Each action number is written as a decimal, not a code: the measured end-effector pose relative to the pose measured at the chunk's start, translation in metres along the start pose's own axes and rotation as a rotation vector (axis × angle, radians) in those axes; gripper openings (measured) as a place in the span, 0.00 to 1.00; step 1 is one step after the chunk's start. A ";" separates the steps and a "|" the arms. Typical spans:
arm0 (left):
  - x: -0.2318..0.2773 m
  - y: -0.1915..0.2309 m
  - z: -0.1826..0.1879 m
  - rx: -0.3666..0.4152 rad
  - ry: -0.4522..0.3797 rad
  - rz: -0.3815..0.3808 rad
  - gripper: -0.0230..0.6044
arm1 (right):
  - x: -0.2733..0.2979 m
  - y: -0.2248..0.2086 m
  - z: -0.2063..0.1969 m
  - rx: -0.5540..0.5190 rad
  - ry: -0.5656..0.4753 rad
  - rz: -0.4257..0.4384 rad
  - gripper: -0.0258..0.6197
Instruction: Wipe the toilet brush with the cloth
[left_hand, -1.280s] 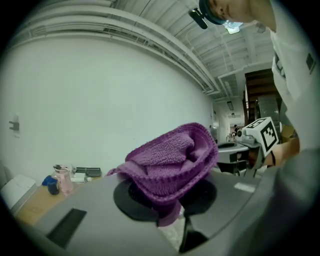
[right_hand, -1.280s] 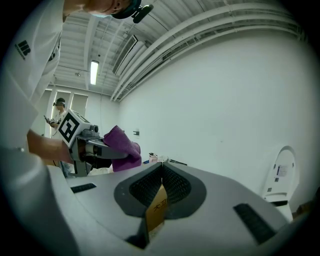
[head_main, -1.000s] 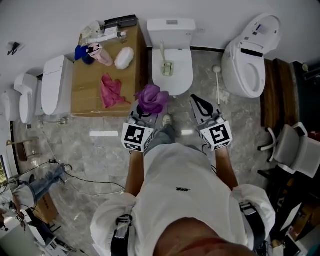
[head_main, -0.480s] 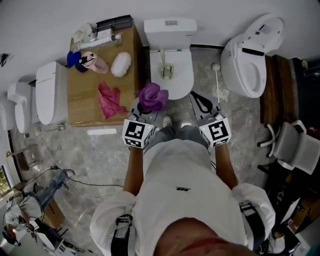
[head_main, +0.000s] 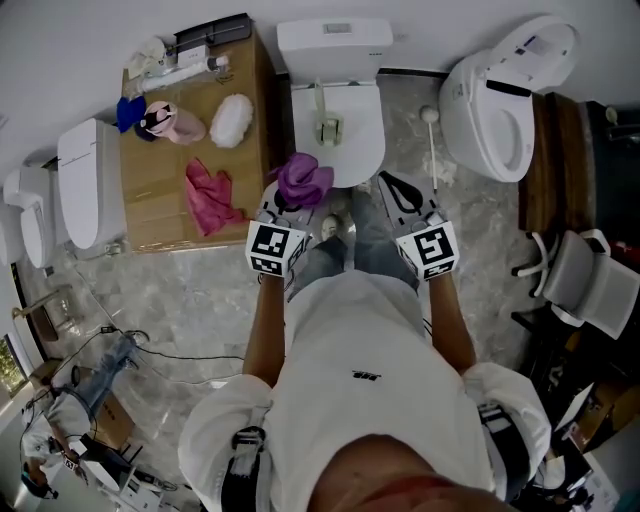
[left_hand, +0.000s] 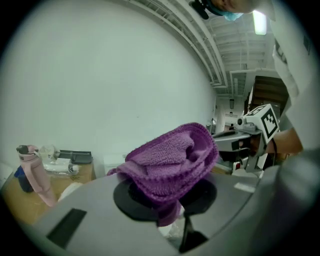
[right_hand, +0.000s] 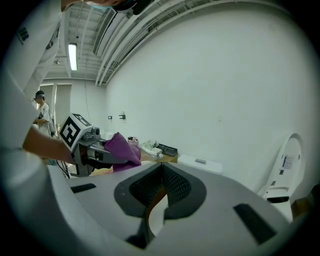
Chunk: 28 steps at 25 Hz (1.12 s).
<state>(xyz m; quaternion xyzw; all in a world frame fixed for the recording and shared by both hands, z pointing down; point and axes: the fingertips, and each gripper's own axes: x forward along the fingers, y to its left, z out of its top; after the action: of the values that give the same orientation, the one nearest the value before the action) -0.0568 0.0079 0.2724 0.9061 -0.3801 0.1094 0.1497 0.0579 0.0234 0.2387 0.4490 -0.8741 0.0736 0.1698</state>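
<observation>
My left gripper (head_main: 296, 196) is shut on a bunched purple cloth (head_main: 304, 179), which hangs just in front of the white toilet (head_main: 352, 158). In the left gripper view the cloth (left_hand: 170, 157) bulges over the closed jaws of the left gripper (left_hand: 169, 200). A pale toilet brush (head_main: 325, 118) lies on the toilet's closed lid, beyond both grippers. My right gripper (head_main: 397, 190) is shut and empty, to the right of the cloth. In its own view the right gripper (right_hand: 161, 169) has its pads meeting, with the cloth (right_hand: 121, 150) to the left.
A brown table (head_main: 160, 215) at the left holds a pink cloth (head_main: 206, 190), a white fluffy pad (head_main: 232, 120) and a pink bottle (head_main: 176, 125). A long-handled white brush (head_main: 432, 150) stands beside a second toilet (head_main: 500, 95). A chair (head_main: 578, 290) stands at the right.
Both grippers have moved forward and down towards the toilet, the left one carrying the purple cloth closer to its front rim. Both have stayed shut.
</observation>
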 end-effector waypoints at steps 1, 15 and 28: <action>0.005 0.004 -0.003 0.002 0.006 0.005 0.18 | 0.005 -0.003 -0.003 0.001 0.005 0.007 0.04; 0.086 0.054 -0.053 -0.001 0.082 0.058 0.18 | 0.097 -0.049 -0.062 -0.001 0.093 0.137 0.04; 0.160 0.104 -0.128 -0.067 0.138 0.125 0.18 | 0.186 -0.085 -0.162 -0.028 0.179 0.234 0.04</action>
<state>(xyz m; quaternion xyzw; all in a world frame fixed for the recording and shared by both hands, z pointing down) -0.0324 -0.1208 0.4613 0.8655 -0.4281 0.1677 0.1988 0.0636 -0.1225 0.4554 0.3335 -0.9028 0.1204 0.2434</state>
